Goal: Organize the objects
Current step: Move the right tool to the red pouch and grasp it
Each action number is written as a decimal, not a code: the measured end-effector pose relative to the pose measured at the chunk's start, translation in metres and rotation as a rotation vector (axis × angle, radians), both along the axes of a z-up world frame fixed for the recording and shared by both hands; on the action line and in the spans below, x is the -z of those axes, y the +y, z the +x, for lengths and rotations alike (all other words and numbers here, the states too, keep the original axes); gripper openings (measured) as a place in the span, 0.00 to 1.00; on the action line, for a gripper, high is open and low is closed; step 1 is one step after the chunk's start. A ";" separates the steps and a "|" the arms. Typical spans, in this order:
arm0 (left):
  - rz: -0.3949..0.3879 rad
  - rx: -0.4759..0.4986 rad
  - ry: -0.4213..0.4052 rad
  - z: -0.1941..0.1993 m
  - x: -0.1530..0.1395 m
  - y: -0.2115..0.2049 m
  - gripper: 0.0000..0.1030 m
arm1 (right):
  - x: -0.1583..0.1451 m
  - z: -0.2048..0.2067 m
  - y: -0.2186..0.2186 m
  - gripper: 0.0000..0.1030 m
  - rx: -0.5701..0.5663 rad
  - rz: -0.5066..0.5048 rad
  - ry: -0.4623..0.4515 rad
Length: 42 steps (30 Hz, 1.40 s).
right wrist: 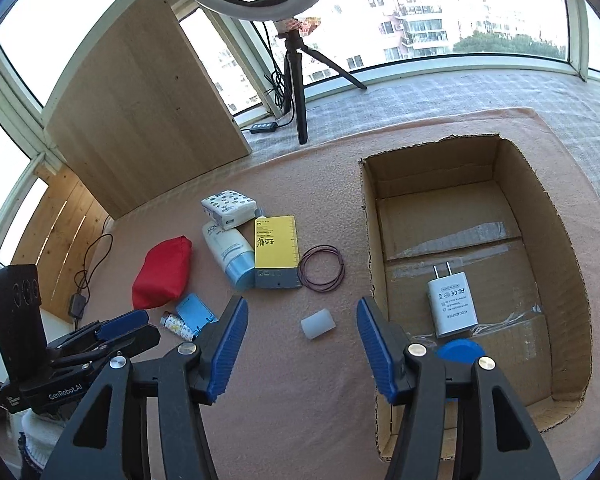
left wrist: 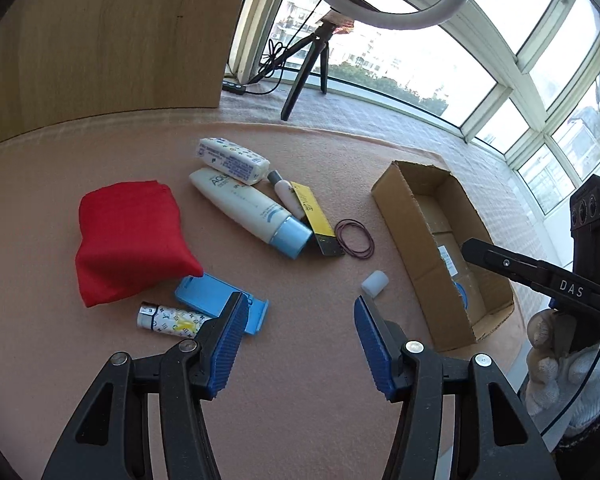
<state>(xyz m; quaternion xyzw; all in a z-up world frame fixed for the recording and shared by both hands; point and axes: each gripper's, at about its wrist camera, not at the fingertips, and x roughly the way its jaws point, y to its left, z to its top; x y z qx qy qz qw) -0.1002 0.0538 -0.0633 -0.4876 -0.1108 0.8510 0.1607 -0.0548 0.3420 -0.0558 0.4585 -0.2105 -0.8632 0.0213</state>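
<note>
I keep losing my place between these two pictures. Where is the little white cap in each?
Left wrist view: the white cap lies right of centre, beside the cardboard box.
Right wrist view: the cap lies at centre, left of the box.
Shared landmark: the ring of rubber bands just beyond it.

Both grippers (left wrist: 300, 334) (right wrist: 302, 336): black frames, ribbed blue pads, silver screws; white knit glove (left wrist: 560, 368) w/ black cable.

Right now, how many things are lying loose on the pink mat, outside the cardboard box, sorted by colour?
Red: 1, the red pouch
Blue: 1, the blue case
White: 5, tissue pack, lotion bottle, small bottle, patterned tube, white cap
Yellow: 1, yellow box
Dark purple: 1, rubber band loops
Total: 9
</note>
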 end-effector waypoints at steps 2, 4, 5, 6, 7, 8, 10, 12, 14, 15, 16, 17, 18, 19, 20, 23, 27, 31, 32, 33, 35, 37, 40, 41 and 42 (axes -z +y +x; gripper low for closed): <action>0.000 -0.042 -0.005 0.002 0.001 -0.026 0.57 | -0.001 -0.002 -0.007 0.51 -0.010 -0.006 -0.001; -0.004 -0.074 -0.004 0.004 0.000 -0.047 0.57 | -0.003 -0.007 -0.013 0.51 -0.021 -0.009 -0.002; -0.003 -0.086 -0.001 0.005 -0.001 -0.055 0.57 | -0.004 -0.010 -0.017 0.51 -0.032 -0.013 -0.003; -0.001 -0.098 0.002 0.006 -0.002 -0.063 0.57 | -0.005 -0.013 -0.021 0.51 -0.044 -0.017 -0.002; 0.002 -0.108 0.006 0.007 -0.003 -0.070 0.57 | -0.006 -0.018 -0.026 0.51 -0.057 -0.019 -0.002; 0.004 -0.117 0.010 0.008 -0.005 -0.075 0.57 | -0.006 -0.023 -0.031 0.51 -0.071 -0.020 -0.004; 0.006 -0.126 0.016 0.011 -0.008 -0.081 0.57 | -0.007 -0.035 -0.041 0.51 -0.093 -0.021 -0.006; 0.006 -0.129 0.020 0.015 -0.009 -0.084 0.57 | -0.006 -0.046 -0.051 0.51 -0.117 -0.024 -0.010; 0.006 -0.128 0.020 0.018 -0.008 -0.086 0.57 | -0.004 -0.058 -0.061 0.51 -0.140 -0.023 -0.023; 0.004 -0.127 0.020 0.020 -0.008 -0.086 0.57 | -0.002 -0.064 -0.065 0.51 -0.152 -0.022 -0.029; 0.001 -0.126 0.019 0.022 -0.007 -0.086 0.57 | -0.001 -0.069 -0.069 0.51 -0.158 -0.019 -0.038; 0.001 -0.128 0.018 0.024 -0.007 -0.088 0.57 | 0.001 -0.074 -0.073 0.51 -0.163 -0.019 -0.046; 0.001 -0.133 0.017 0.025 -0.006 -0.091 0.57 | 0.002 -0.079 -0.078 0.51 -0.172 -0.025 -0.052; 0.000 -0.139 0.013 0.025 -0.005 -0.093 0.57 | 0.004 -0.084 -0.082 0.51 -0.182 -0.033 -0.057; -0.003 -0.147 0.009 0.024 -0.003 -0.096 0.57 | 0.005 -0.089 -0.087 0.51 -0.189 -0.039 -0.063; 0.006 -0.169 0.005 0.018 -0.002 -0.108 0.57 | 0.008 -0.104 -0.101 0.51 -0.210 -0.065 -0.075; -0.001 -0.168 0.000 0.002 0.003 -0.118 0.57 | 0.017 -0.126 -0.119 0.51 -0.233 -0.114 -0.102; 0.010 -0.170 -0.024 -0.017 0.014 -0.127 0.57 | 0.030 -0.146 -0.138 0.51 -0.248 -0.118 -0.131; 0.016 -0.170 -0.032 -0.021 0.018 -0.128 0.57 | 0.033 -0.150 -0.142 0.51 -0.250 -0.115 -0.139; 0.022 -0.166 -0.040 -0.025 0.022 -0.129 0.57 | 0.036 -0.154 -0.146 0.51 -0.251 -0.115 -0.146; 0.029 -0.160 -0.054 -0.032 0.028 -0.131 0.57 | 0.043 -0.162 -0.153 0.52 -0.251 -0.116 -0.164; 0.037 -0.157 -0.068 -0.039 0.035 -0.134 0.57 | 0.051 -0.168 -0.158 0.52 -0.253 -0.126 -0.184; 0.044 -0.148 -0.084 -0.048 0.044 -0.134 0.57 | 0.063 -0.175 -0.162 0.52 -0.247 -0.141 -0.215; 0.044 -0.145 -0.089 -0.050 0.047 -0.134 0.57 | 0.066 -0.177 -0.163 0.52 -0.246 -0.147 -0.224; 0.043 -0.141 -0.094 -0.053 0.050 -0.134 0.58 | 0.069 -0.179 -0.164 0.52 -0.244 -0.151 -0.229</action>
